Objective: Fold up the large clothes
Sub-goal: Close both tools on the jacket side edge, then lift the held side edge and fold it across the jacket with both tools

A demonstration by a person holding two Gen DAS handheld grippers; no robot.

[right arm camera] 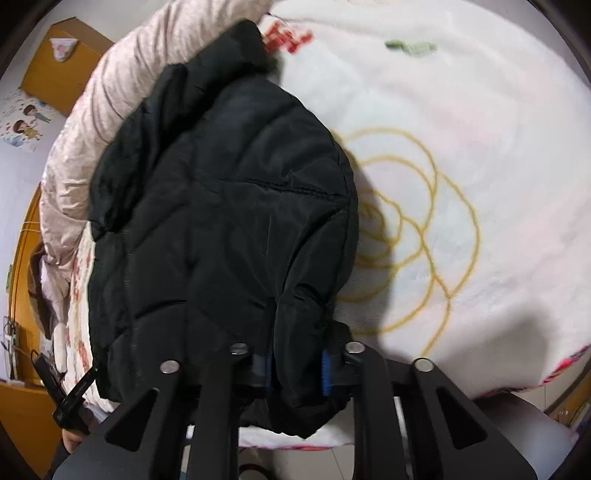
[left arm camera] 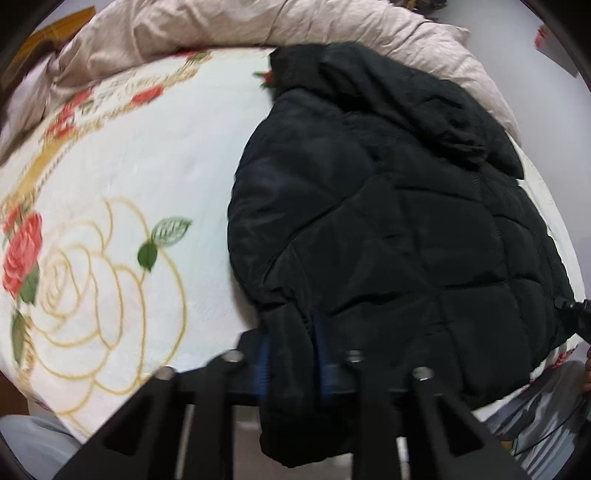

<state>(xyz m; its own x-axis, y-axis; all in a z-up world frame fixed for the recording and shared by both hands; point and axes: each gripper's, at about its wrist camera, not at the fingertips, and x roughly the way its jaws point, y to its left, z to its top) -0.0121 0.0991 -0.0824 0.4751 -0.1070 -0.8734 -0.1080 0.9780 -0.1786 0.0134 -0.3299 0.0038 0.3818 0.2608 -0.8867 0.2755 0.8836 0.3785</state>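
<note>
A black padded jacket lies on a bed, spread over a white blanket printed with red roses and a big gold-outlined rose. Its near hem hangs a little over the near edge of the bed, and its far end, bunched into a thick fold, reaches toward a rumpled beige quilt heaped along the far side. The left gripper is clamped on a thick wad of the hem at the jacket's near left corner, the fabric bulging out between its blue-padded fingers. The right gripper pinches another fold of the same hem, its blue pads pressed against the cloth on both sides. To the left of the jacket the blanket lies bare, the gold rose in plain sight. An orange-brown wooden cabinet stands against the wall beyond the quilt.
</note>
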